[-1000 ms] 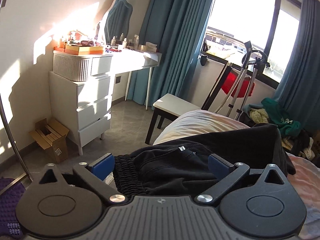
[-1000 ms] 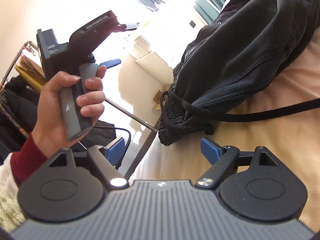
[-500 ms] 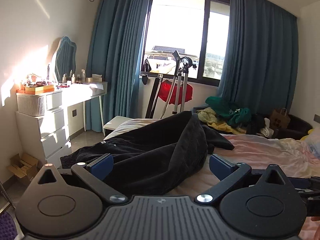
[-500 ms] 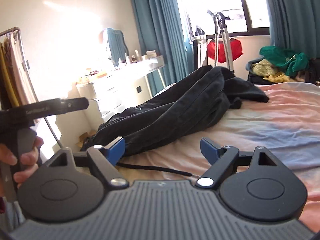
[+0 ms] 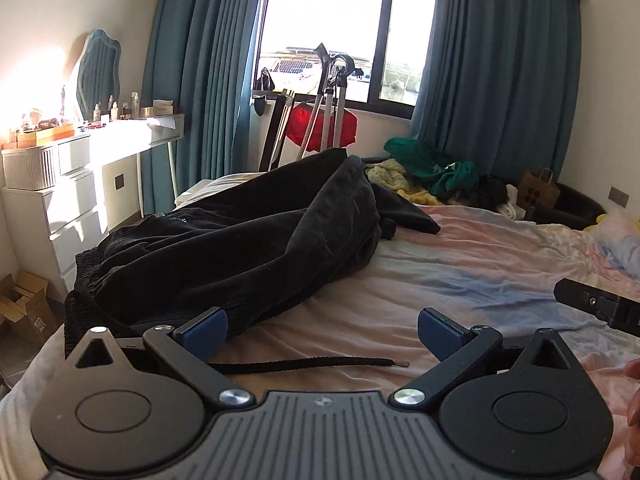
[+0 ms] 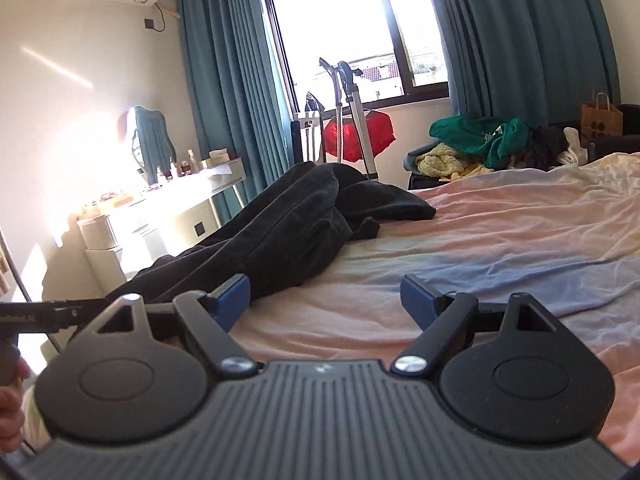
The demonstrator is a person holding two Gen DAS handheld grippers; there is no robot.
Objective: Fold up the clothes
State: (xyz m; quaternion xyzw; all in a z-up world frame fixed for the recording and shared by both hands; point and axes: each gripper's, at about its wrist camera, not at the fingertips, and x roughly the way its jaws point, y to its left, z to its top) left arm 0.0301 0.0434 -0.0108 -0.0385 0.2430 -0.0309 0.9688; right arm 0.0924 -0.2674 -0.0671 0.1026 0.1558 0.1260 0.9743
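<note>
1. Left tongs (image 5: 322, 330) gape, empty, over a black drawstring (image 5: 304, 364).
2. Right tongs (image 6: 325, 295) gape, empty, above the bed (image 6: 480, 248).
3. Black trousers (image 5: 240, 248) lie crumpled on the bed's left side.
4. Clothes pile (image 6: 476, 140) beyond.

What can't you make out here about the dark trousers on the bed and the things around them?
- Black trousers: far leg ends hidden by their own bunched folds, both views.
- Drawstring: its start is behind the left gripper.
- Bottles on the dressing table: too small, washed out by sun glare.
- Bed: near edge cut off by the right gripper.
</note>
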